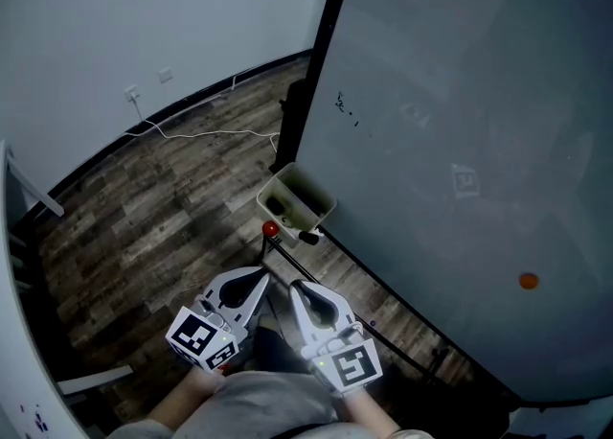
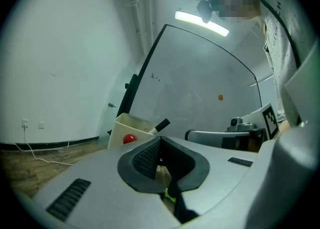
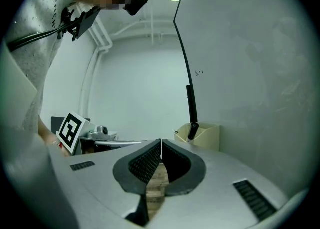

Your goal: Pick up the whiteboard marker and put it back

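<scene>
Whiteboard tray: marker tilted, cap upward.

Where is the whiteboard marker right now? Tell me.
Left gripper view, centre: the whiteboard marker leans out of the cream holder at the foot of the whiteboard, just right of the red ball.

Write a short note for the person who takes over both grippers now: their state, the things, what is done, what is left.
Left gripper: shut, empty.
Right gripper: shut, empty.
Whiteboard marker: sticks out of the cream holder at the lower edge of the whiteboard, near a red round thing.
Done: nothing; marker not yet picked up.
Left: open one gripper, take the marker, put it back.
</scene>
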The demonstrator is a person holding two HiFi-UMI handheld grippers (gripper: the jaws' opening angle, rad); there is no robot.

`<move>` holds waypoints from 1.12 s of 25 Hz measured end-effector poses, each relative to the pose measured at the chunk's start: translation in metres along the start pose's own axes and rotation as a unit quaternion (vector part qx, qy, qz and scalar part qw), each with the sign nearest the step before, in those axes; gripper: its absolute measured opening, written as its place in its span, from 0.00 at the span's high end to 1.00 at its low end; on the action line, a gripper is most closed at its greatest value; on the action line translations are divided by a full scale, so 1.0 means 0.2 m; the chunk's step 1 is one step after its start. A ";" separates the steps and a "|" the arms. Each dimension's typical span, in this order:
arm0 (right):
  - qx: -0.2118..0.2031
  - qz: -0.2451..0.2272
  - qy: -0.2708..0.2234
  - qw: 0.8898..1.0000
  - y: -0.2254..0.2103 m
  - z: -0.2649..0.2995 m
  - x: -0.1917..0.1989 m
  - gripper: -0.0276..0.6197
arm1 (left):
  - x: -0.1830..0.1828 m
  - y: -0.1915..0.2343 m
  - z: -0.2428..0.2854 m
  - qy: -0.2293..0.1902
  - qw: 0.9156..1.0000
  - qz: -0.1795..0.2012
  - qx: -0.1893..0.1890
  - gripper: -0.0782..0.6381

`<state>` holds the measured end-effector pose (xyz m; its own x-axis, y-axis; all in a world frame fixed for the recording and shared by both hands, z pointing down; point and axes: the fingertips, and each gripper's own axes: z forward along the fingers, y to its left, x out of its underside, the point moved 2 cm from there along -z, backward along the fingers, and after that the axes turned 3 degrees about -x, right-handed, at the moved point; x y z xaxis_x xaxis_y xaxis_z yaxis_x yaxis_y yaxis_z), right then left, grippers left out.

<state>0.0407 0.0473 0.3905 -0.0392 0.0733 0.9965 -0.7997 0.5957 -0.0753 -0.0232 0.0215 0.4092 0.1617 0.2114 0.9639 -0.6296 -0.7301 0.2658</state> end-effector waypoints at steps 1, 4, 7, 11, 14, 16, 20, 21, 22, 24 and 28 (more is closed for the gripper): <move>0.001 0.000 0.002 1.000 -0.02 0.01 0.01 0.92 | 0.01 0.02 0.02 0.001 1.000 -0.003 0.000 0.87; 0.002 -0.008 0.008 1.000 -0.08 0.04 0.02 0.92 | 0.02 0.05 0.08 0.003 1.000 -0.007 0.000 0.87; 0.003 -0.013 0.011 1.000 -0.13 0.06 0.01 0.92 | 0.03 0.08 0.11 0.003 1.000 -0.008 0.003 0.87; 0.005 -0.014 0.014 1.000 -0.19 0.08 0.01 0.92 | 0.03 0.12 0.16 0.004 1.000 -0.016 0.001 0.87; 0.010 -0.007 0.014 1.000 -0.24 0.09 0.02 0.92 | 0.04 0.16 0.18 0.006 1.000 -0.017 -0.002 0.87; 0.012 -0.003 0.013 1.000 -0.27 0.09 0.02 0.92 | 0.04 0.17 0.19 0.007 1.000 -0.014 -0.002 0.87; 0.001 -0.005 0.017 1.000 -0.32 0.11 0.00 0.88 | 0.04 0.21 0.22 0.010 1.000 -0.011 -0.007 0.87; -0.004 -0.006 0.018 1.000 -0.33 0.11 0.00 0.80 | 0.04 0.22 0.23 0.011 1.000 -0.011 -0.009 0.87; -0.008 -0.008 0.019 1.000 -0.34 0.12 0.00 0.79 | 0.04 0.23 0.23 0.012 1.000 -0.010 -0.011 0.87; -0.014 -0.013 0.016 1.000 -0.36 0.13 -0.02 0.79 | 0.04 0.25 0.24 0.013 1.000 -0.009 -0.015 0.87; -0.032 -0.017 0.009 0.999 -0.39 0.18 -0.04 0.78 | 0.02 0.28 0.27 0.014 1.000 -0.005 -0.022 0.87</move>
<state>0.0827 -0.0283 0.3903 -0.0017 0.0659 0.9978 -0.7603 0.6480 -0.0441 -0.0173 -0.0528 0.4292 0.1466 0.2370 0.9604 -0.6617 -0.6982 0.2733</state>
